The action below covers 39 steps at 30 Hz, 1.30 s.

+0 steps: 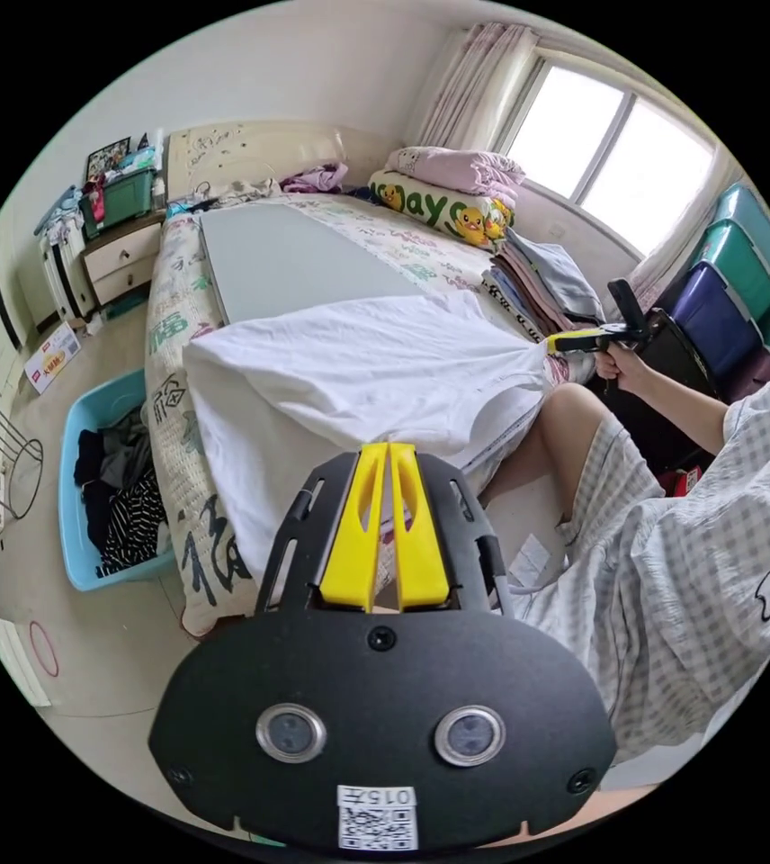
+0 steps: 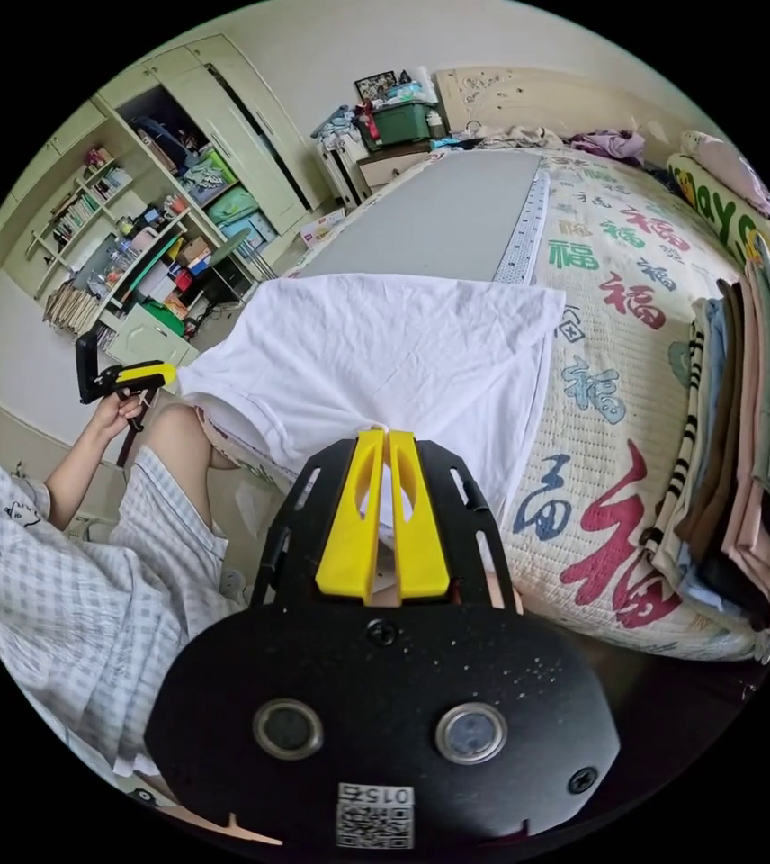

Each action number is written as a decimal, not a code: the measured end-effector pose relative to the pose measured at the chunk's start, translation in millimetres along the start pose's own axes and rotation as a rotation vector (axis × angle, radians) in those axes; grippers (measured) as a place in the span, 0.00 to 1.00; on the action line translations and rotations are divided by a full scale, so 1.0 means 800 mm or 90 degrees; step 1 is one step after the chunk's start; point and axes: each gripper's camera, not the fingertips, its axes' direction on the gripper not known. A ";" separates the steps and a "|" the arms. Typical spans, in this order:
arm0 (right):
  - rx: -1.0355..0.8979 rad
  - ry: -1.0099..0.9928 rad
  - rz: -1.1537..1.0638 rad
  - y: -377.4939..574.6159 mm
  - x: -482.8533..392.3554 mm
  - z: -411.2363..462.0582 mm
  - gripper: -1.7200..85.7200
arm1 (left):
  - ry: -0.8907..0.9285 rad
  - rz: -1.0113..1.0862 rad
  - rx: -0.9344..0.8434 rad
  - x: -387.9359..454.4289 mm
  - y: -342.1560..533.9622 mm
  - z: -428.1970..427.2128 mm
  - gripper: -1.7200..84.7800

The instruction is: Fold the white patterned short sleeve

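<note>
A white shirt hangs stretched between two grippers over the near edge of a bed, its far part lying on the patterned bedspread and a grey board. In the left gripper view, the left gripper has its yellow jaws pressed together on the shirt's near edge; the right gripper, held in a hand, pinches the shirt's other end. In the right gripper view, the right gripper's jaws are likewise closed on the cloth (the fabric bunches at the tips). A blue basket of dark clothes sits on the floor beside the bed, and a stack of folded clothes lies on the bedspread.
</note>
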 end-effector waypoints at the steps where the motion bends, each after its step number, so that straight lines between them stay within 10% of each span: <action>1: -0.007 0.004 -0.001 -0.001 -0.001 -0.003 0.04 | -0.004 -0.003 -0.008 0.000 0.003 -0.001 0.01; 11: 0.013 0.004 0.129 0.038 -0.004 -0.080 0.07 | 0.024 -0.190 0.009 -0.049 0.069 -0.032 0.02; 27: -0.015 -0.129 -0.184 -0.200 -0.393 -0.004 0.14 | 0.102 -0.456 0.183 -0.200 0.031 -0.030 0.11; 39: -0.137 -0.007 -0.228 -0.310 -0.479 0.079 0.06 | 0.101 -0.566 0.139 -0.352 -0.038 0.046 0.11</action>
